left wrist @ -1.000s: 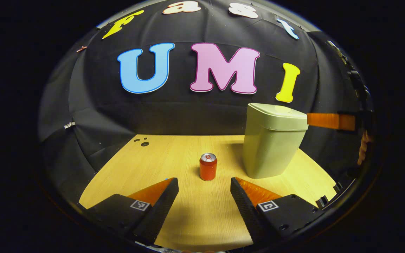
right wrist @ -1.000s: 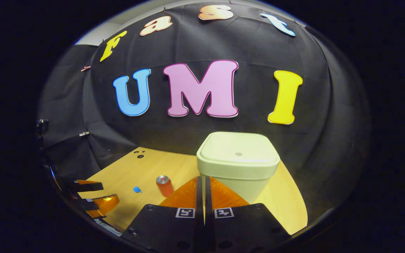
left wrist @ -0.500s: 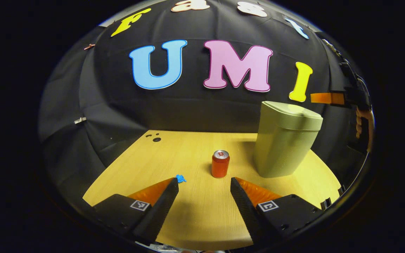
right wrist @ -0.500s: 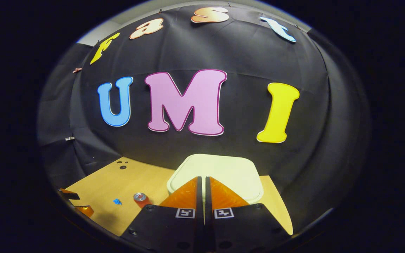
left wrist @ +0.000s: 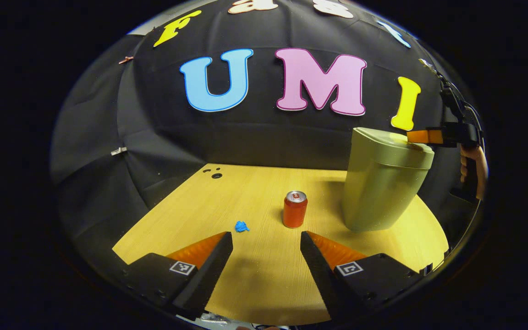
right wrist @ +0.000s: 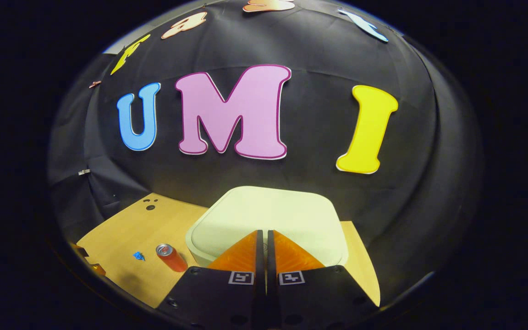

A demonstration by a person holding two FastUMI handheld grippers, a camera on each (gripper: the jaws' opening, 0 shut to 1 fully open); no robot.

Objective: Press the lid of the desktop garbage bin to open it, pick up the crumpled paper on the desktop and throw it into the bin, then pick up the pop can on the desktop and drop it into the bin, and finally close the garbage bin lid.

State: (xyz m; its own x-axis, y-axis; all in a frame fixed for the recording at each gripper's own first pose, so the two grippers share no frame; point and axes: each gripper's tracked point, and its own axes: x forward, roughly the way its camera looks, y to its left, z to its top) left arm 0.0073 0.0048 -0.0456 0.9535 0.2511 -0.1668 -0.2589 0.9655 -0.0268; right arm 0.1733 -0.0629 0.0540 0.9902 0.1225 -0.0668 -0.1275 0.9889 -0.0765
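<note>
Your right tongs (right wrist: 264, 234) were pressed together, nothing between them, their tips over the near part of the bin's lid (right wrist: 268, 215); from the right gripper view you could not tell whether they touched it. In the left gripper view the same tongs (left wrist: 417, 136) reached in from the right at lid height, tips at the edge of the lid (left wrist: 390, 140), with your hand (left wrist: 472, 165) behind them. The lid sat flat and closed on the bin (left wrist: 381, 183).

Your left tongs (left wrist: 266, 238) were spread wide and held nothing, hovering above the near part of the table (left wrist: 255, 284).

The bin stood upright at the right rear of the table. The can (left wrist: 294, 209) stood upright just left of the bin, apart from it, and beyond the gap between your left tongs. The paper (left wrist: 241, 226), a small blue wad, lay on the table left of the can, near the left finger's tip but not touching it. In the right gripper view the can (right wrist: 170, 256) and the paper (right wrist: 139, 255) lay left of the bin (right wrist: 195, 250).
</note>
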